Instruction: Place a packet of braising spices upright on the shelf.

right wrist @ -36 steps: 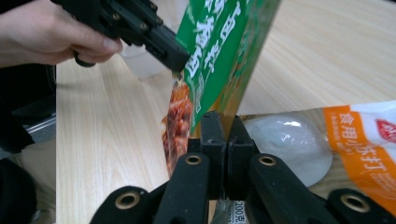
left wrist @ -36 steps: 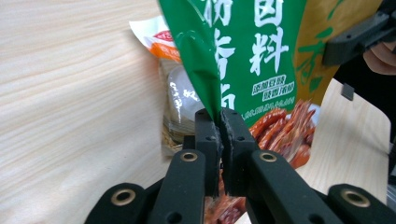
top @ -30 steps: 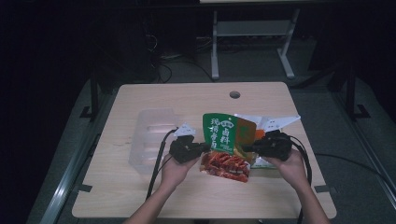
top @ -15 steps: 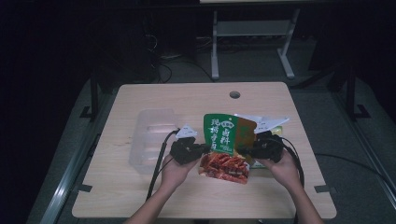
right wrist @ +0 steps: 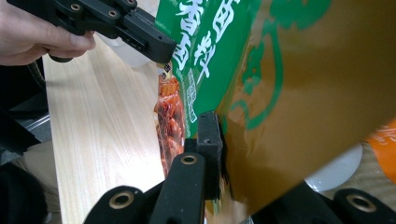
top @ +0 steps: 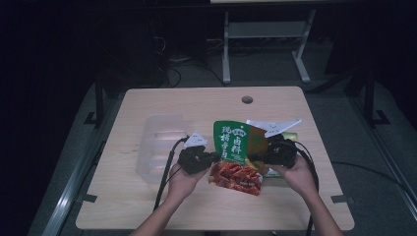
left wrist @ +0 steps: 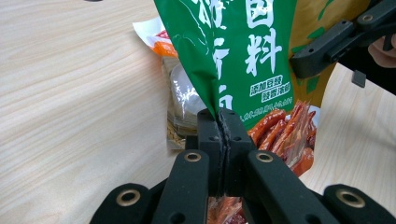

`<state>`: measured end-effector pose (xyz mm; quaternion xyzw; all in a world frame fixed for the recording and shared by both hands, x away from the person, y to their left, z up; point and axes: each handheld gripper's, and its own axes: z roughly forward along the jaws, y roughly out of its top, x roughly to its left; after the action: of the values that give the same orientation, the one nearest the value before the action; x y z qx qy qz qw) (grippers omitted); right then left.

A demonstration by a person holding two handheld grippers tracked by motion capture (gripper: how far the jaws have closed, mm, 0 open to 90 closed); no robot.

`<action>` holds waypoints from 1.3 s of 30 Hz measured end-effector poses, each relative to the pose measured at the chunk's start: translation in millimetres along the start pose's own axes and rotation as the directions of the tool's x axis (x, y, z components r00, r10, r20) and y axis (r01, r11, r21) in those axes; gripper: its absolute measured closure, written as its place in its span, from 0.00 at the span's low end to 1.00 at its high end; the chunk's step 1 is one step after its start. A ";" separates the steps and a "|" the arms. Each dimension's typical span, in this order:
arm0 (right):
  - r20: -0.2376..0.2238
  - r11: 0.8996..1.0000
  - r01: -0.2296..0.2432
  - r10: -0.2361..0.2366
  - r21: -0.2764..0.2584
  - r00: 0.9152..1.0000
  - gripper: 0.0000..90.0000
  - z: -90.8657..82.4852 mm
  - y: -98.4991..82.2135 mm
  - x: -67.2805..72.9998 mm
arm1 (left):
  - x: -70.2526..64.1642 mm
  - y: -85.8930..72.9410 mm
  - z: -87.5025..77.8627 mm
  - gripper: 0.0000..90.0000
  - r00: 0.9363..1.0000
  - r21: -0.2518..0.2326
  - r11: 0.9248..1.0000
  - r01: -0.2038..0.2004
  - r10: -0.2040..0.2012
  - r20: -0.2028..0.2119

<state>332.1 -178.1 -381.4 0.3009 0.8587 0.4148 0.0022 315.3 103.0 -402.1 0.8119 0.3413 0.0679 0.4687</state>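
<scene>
Hands hold a green snack pouch point(top: 235, 147) upright above the bench point(top: 147, 206), between two grippers. Left gripper point(top: 209, 158) pinches the pouch's left edge, fingers point(left wrist: 210, 135) closed on it. Right gripper point(top: 265, 150), fingers point(right wrist: 208, 140) just closing, clamps the pouch's right side. Beside the pouch, to its left, lies a clear plastic tray point(top: 160, 145).

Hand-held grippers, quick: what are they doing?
Left hand-held gripper: shut on the green snack bag.
Right hand-held gripper: shut on the same bag.
</scene>
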 end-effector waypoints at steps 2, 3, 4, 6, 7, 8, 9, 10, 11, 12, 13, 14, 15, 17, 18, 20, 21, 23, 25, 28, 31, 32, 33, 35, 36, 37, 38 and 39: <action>0.002 1.000 -0.003 0.003 0.001 1.000 0.97 -0.1 0.4 0.3 | 1.0 -0.2 -1.1 0.99 1.000 0.000 1.000 -0.003 0.003 0.002; -0.003 1.000 -0.002 0.002 -0.002 1.000 0.98 0.0 0.7 -0.1 | 0.7 -0.5 -1.4 0.99 1.000 -0.001 1.000 0.002 -0.002 0.003; -0.006 1.000 -0.003 0.003 -0.002 1.000 0.98 0.0 0.9 0.1 | 0.8 -0.9 -1.8 0.99 1.000 -0.002 1.000 0.003 -0.003 0.005; -0.016 1.000 0.000 0.000 -0.003 1.000 0.99 -0.6 1.3 -0.7 | 0.7 -1.3 -2.9 0.98 1.000 -0.006 1.000 0.003 -0.003 0.007; -0.016 1.000 0.000 0.000 -0.003 1.000 0.99 -0.6 1.3 -0.7 | 0.9 -1.4 -3.6 0.98 1.000 -0.010 1.000 0.002 -0.002 0.006; -0.015 1.000 -0.001 0.001 -0.005 1.000 0.99 -1.6 1.4 0.1 | 0.5 -1.6 -4.8 0.96 1.000 -0.014 1.000 0.018 -0.018 0.009; -0.014 1.000 0.003 -0.003 -0.025 1.000 0.99 -5.4 1.6 2.1 | 0.0 -1.0 -7.2 0.93 1.000 -0.025 1.000 0.015 -0.015 0.005; -0.014 1.000 0.003 -0.003 -0.025 1.000 0.99 -5.4 1.6 2.1 | 0.0 -1.0 -7.2 0.91 1.000 -0.025 1.000 0.015 -0.015 0.005; -0.024 0.999 -0.001 0.000 -0.051 1.000 0.99 -9.4 1.9 3.7 | -0.2 -0.5 -8.6 0.89 1.000 -0.030 0.999 0.016 -0.016 0.004; -0.024 0.999 -0.001 0.000 -0.051 1.000 0.99 -9.4 1.9 3.7 | -0.5 -0.1 -10.4 0.89 1.000 -0.031 0.999 0.020 -0.020 0.003; -0.033 0.998 -0.005 0.002 -0.062 0.999 0.99 -12.0 2.3 5.1 | -0.4 0.5 -11.9 0.88 1.000 -0.035 0.999 0.012 -0.012 0.000; -0.031 0.997 0.001 -0.003 -0.076 1.000 0.99 -14.0 2.8 6.9 | -1.4 0.9 -13.1 0.86 1.000 -0.040 0.999 0.015 -0.015 -0.005; -0.014 0.997 0.028 -0.029 -0.078 0.999 0.99 -18.0 5.0 12.5 | -2.2 1.3 -14.4 0.82 1.000 -0.040 0.999 0.010 -0.010 -0.010; -0.002 0.996 0.038 -0.038 -0.080 0.999 0.99 -19.3 6.1 14.9 | -3.9 1.6 -17.0 0.80 1.000 -0.043 0.999 0.003 -0.004 -0.014; 0.000 0.996 0.040 -0.040 -0.081 0.999 0.99 -20.8 7.3 17.2 | -4.6 1.7 -18.8 0.78 1.000 -0.039 0.999 -0.005 0.004 -0.016; 0.004 0.995 0.046 -0.046 -0.084 0.999 0.99 -22.9 9.2 20.2 | -7.2 1.4 -21.9 0.75 1.000 -0.045 0.999 -0.013 0.012 -0.027; 0.009 0.995 0.049 -0.049 -0.092 0.999 0.99 -25.7 11.8 23.8 | -8.3 1.2 -23.7 0.69 0.999 -0.043 0.999 -0.019 0.018 -0.035; 0.013 0.994 0.054 -0.053 -0.093 0.999 0.99 -27.2 13.0 25.1 | -10.4 0.4 -26.9 0.65 0.999 -0.035 0.999 -0.026 0.024 -0.041; 0.022 0.993 0.056 -0.054 -0.100 0.998 0.99 -30.6 15.2 26.9 | -13.5 -1.0 -31.0 0.61 0.998 -0.026 0.999 -0.044 0.042 -0.049; 0.038 0.993 0.055 -0.051 -0.102 0.998 0.99 -35.5 20.3 27.2 | -21.3 -4.4 -37.5 0.56 0.994 -0.017 0.996 -0.090 0.088 -0.062; 0.047 0.993 0.054 -0.049 -0.102 0.998 0.99 -36.8 22.7 27.6 | -26.0 -7.6 -40.6 0.55 0.993 -0.013 0.994 -0.109 0.108 -0.057; 0.048 0.993 0.052 -0.047 -0.106 0.998 0.99 -37.3 24.2 27.8 | -27.7 -8.9 -41.5 0.54 0.992 -0.009 0.993 -0.114 0.113 -0.058; 0.048 0.993 0.052 -0.047 -0.109 0.998 0.99 -37.5 25.2 27.6 | -30.3 -11.1 -41.6 0.53 0.991 -0.006 0.993 -0.118 0.118 -0.063; 0.041 0.991 0.045 -0.040 -0.122 0.998 0.99 -37.8 31.1 28.9 | -33.8 -15.6 -41.8 0.50 0.991 0.011 0.993 -0.118 0.119 -0.058; 0.041 0.991 0.045 -0.040 -0.122 0.998 0.99 -37.8 31.1 28.9 | -35.3 -17.9 -42.0 0.50 0.991 0.015 0.992 -0.123 0.124 -0.051; 0.039 0.991 0.044 -0.040 -0.124 0.998 0.99 -37.5 33.7 29.8 | -37.2 -20.2 -42.5 0.50 0.990 0.022 0.991 -0.129 0.130 -0.047; 0.042 0.991 0.051 -0.047 -0.122 0.998 0.99 -36.7 39.7 31.6 | -39.0 -22.6 -42.7 0.49 0.990 0.026 0.990 -0.136 0.137 -0.043; 0.042 0.991 0.051 -0.047 -0.122 0.998 0.99 -36.7 39.7 31.6 | -40.7 -24.9 -42.7 0.49 0.989 0.026 0.990 -0.142 0.143 -0.042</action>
<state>317.3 -168.9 -321.2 0.2871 0.8385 0.4606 0.0478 253.8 116.6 -390.2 0.8380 0.2934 0.1149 0.4455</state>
